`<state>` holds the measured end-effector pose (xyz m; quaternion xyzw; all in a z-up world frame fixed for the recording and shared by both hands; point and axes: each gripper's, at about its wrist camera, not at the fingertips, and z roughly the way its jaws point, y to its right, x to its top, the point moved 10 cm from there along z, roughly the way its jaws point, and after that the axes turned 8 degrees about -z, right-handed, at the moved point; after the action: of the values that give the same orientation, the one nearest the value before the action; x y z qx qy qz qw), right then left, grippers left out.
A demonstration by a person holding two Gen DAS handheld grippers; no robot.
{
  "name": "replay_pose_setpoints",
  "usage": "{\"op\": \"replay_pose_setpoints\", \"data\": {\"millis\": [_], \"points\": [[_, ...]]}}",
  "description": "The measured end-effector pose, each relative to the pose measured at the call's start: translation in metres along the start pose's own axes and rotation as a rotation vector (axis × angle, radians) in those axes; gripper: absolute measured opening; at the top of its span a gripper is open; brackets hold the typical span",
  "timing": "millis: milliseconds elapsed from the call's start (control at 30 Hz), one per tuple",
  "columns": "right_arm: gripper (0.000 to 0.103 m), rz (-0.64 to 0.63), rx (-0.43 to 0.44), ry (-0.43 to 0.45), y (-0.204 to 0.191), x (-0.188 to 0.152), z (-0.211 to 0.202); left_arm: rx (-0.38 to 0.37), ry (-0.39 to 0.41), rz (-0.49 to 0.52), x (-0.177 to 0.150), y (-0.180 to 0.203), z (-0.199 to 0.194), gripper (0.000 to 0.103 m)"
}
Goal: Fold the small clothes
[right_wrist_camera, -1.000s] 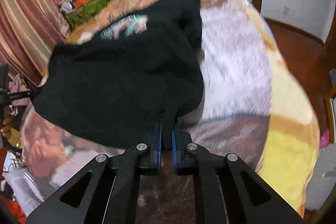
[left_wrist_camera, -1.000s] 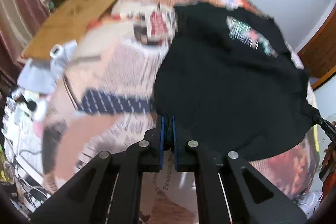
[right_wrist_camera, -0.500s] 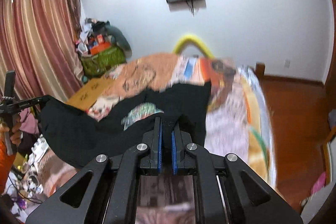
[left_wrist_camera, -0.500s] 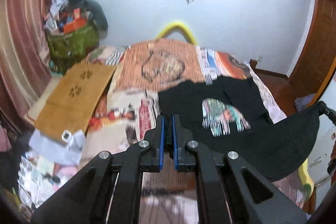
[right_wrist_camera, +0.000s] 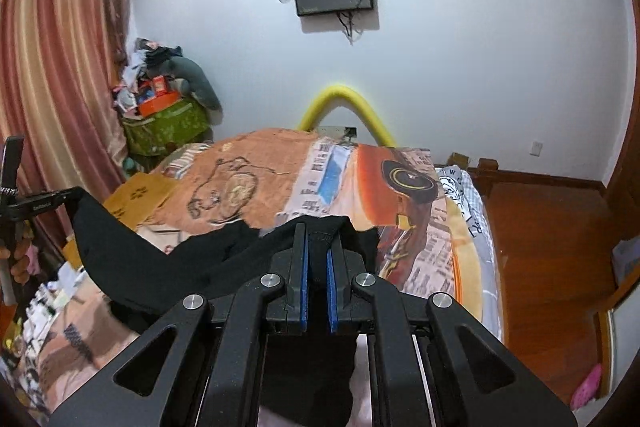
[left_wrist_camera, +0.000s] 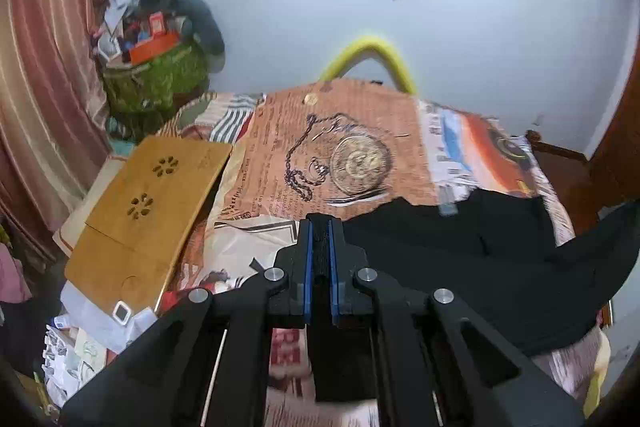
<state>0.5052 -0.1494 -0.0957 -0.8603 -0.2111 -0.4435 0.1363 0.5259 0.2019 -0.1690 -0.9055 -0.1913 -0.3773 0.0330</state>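
Above the near half of the bed (right_wrist_camera: 472,239), we hold the black shirt (left_wrist_camera: 460,267) stretched, left gripper (left_wrist_camera: 319,227) and right gripper (right_wrist_camera: 317,239) each clenched on its hem. Mid-fold; next, carry the hem far and lay it flat.

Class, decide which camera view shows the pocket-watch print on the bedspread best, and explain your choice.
The left wrist view: the pocket-watch print lies near centre, sharp, with its chain plain and uncovered. The right wrist view shows the same print smaller, off to the left and blurred, though also uncovered.
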Motion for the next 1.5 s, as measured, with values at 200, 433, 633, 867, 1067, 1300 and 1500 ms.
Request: {"op": "replay_pose_setpoints", "data": {"millis": [200, 433, 633, 867, 1067, 1300, 1500], "points": [[0.006, 0.026, -0.038, -0.088, 0.029, 0.008, 0.085, 0.064, -0.087, -0.039, 0.018, -0.007, 0.108, 0.006], [0.037, 0.078, -0.115, -0.149, 0.059, -0.006, 0.141, 0.155, -0.126, -0.007, 0.012, -0.016, 0.18, 0.037], [0.046, 0.102, -0.088, -0.151, 0.062, -0.037, 0.112, 0.069, -0.202, 0.028, -0.042, -0.023, 0.167, 0.046], [0.048, 0.119, -0.019, -0.235, 0.041, -0.114, 0.063, -0.01, -0.319, 0.054, -0.131, -0.031, 0.128, 0.059], [0.048, 0.199, 0.065, -0.332, 0.015, -0.173, 0.057, -0.056, -0.411, 0.02, -0.192, -0.035, 0.112, 0.061], [0.018, 0.22, 0.124, -0.315, -0.011, -0.167, 0.071, -0.152, -0.429, -0.032, -0.197, -0.015, 0.099, 0.013], [0.008, 0.195, 0.135, -0.282, -0.018, -0.159, 0.052, -0.155, -0.388, -0.015, -0.197, -0.018, 0.067, 0.009]]}}
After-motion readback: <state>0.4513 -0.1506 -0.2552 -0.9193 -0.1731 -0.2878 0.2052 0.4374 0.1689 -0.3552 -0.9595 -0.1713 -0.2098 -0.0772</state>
